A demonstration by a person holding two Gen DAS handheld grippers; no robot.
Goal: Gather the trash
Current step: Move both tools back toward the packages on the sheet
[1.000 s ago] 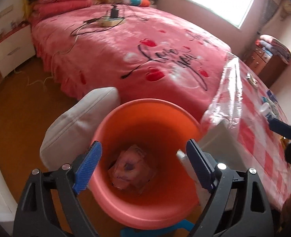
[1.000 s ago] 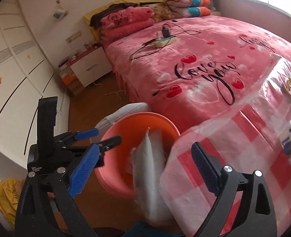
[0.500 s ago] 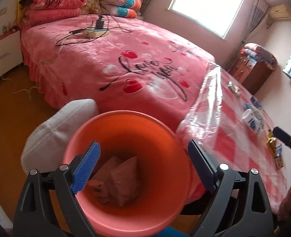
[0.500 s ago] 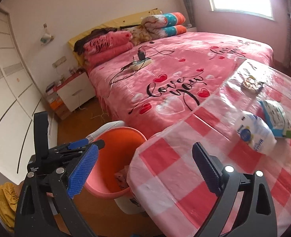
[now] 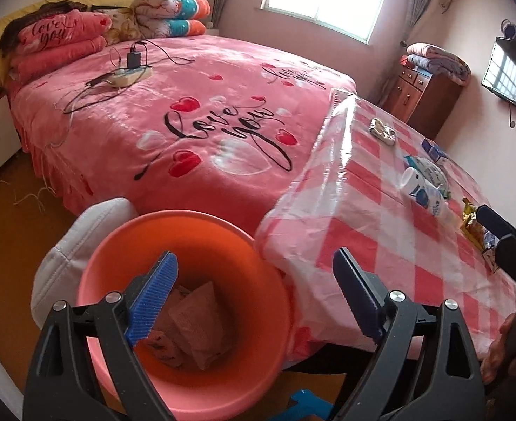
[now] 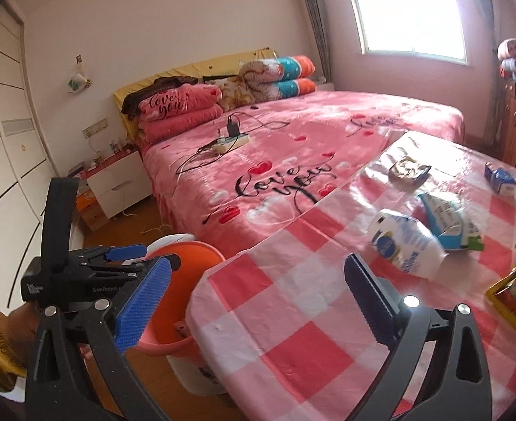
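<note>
An orange bucket (image 5: 93,280) stands on the floor beside the table, with crumpled pinkish wrappers (image 5: 194,322) in its bottom. My left gripper (image 5: 254,256) hangs open above its rim, nothing between the fingers. My right gripper (image 6: 258,263) is over the near corner of the red-checked table (image 6: 293,315); its jaws are opening and hold nothing. On the cloth lie a white-and-blue pouch (image 6: 405,245), a blue-white packet (image 6: 447,221), a silvery wrapper (image 6: 408,170), a small blue carton (image 6: 501,180) and a yellow wrapper (image 6: 514,287). The bucket (image 6: 187,256) shows at the table's left edge.
A bed with a pink cover (image 5: 205,105) fills the space behind, with a power strip and cables (image 5: 128,73) on it. A white cushion (image 5: 75,256) leans against the bucket. A wooden cabinet (image 5: 422,94) and a wall TV (image 5: 514,70) are at the far right.
A whitish packet that hung between my right fingers over the bucket is gone from them. Both views have swung right, from the bucket toward the table and its litter.
</note>
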